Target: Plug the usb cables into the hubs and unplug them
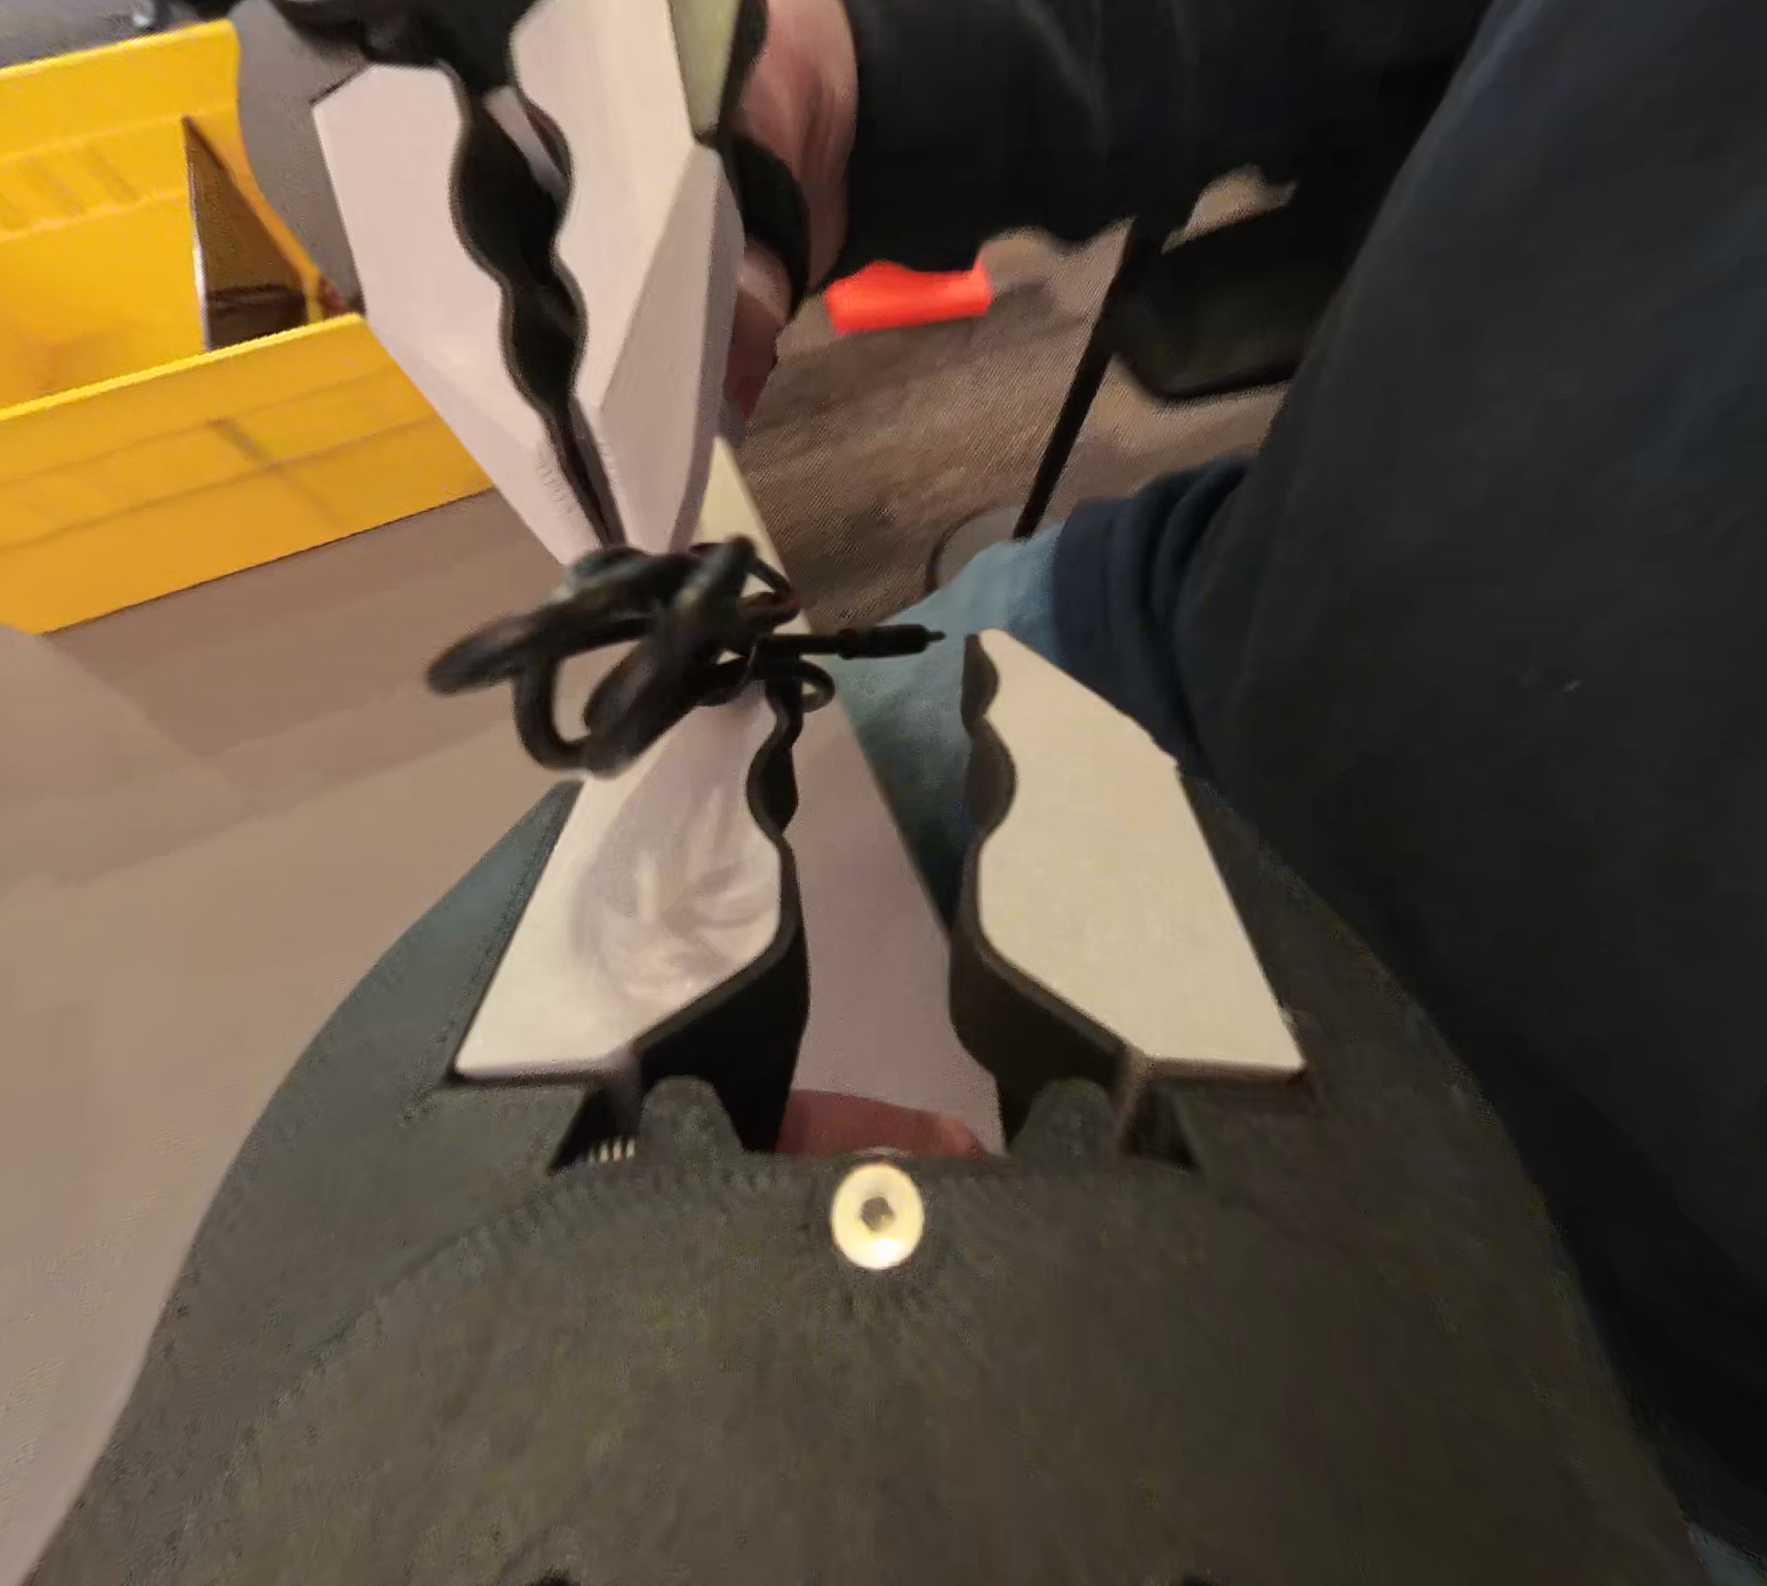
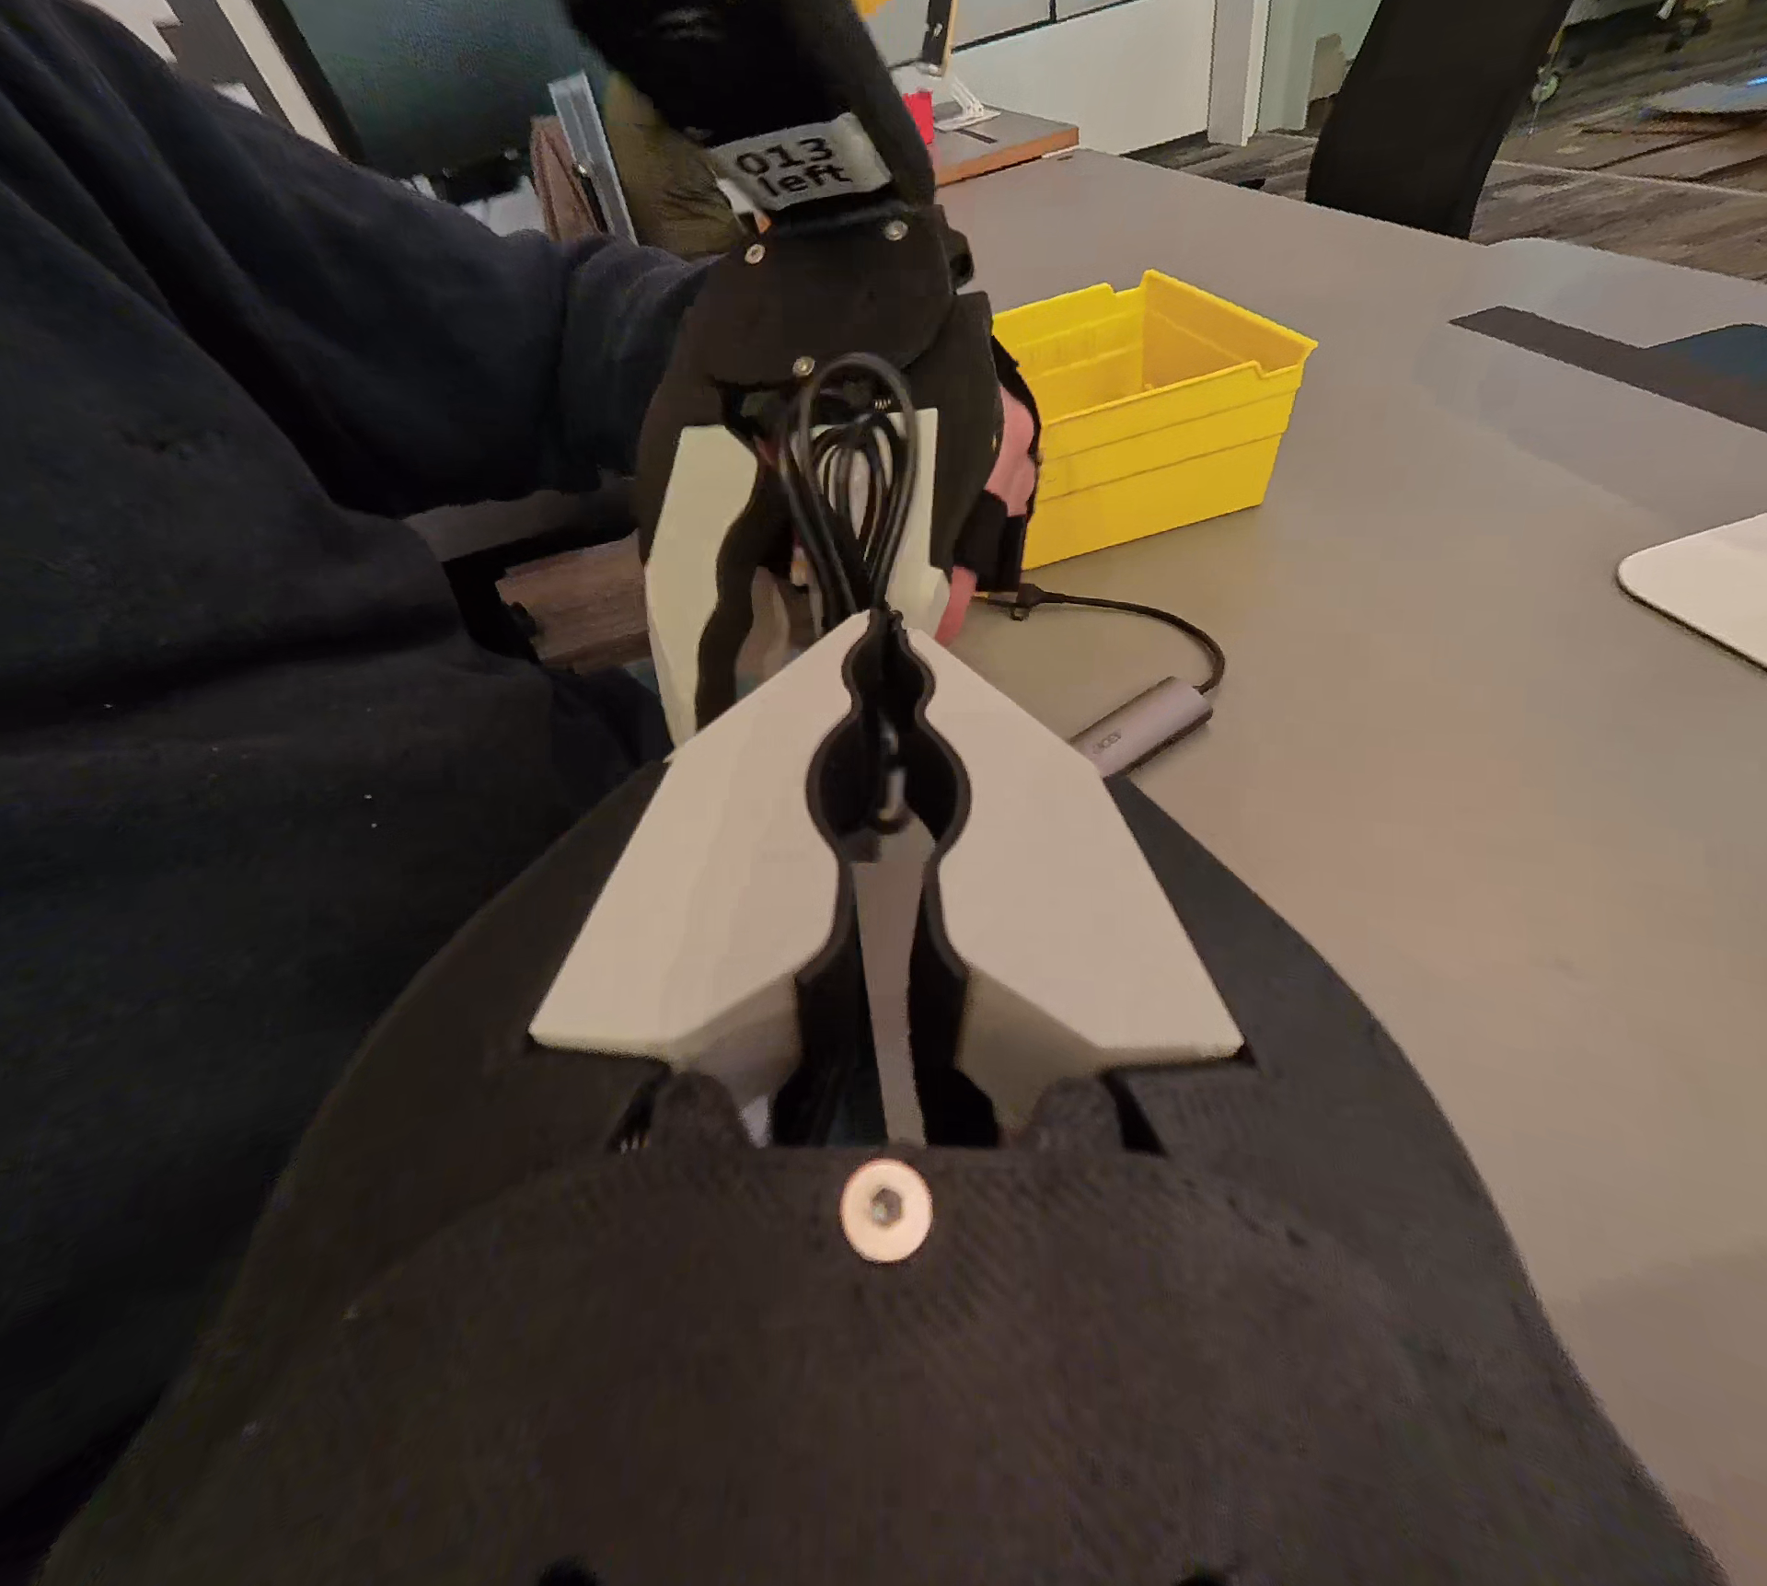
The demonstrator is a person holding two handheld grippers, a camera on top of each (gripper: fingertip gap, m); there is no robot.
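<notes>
A coiled black USB cable hangs in the air above the table's near edge. My right gripper comes down from above in the left wrist view and is shut on the coil; in its own view its tips pinch the cable. One plug sticks out sideways toward the gap of my left gripper, which is open, its left fingertip touching the coil. The left gripper also shows in the right wrist view, with the cable loops in front of its opening. A grey hub lies on the table, its short black lead curling beside it.
A yellow bin stands on the grey table behind the hub; it also shows in the left wrist view. A white pad lies at the right edge. A person's dark sleeve and body fill the left side. A black chair stands beyond the table. There is about 5 cm between the tips of the two grippers. The grey hub is about 20 cm from my left fingertips.
</notes>
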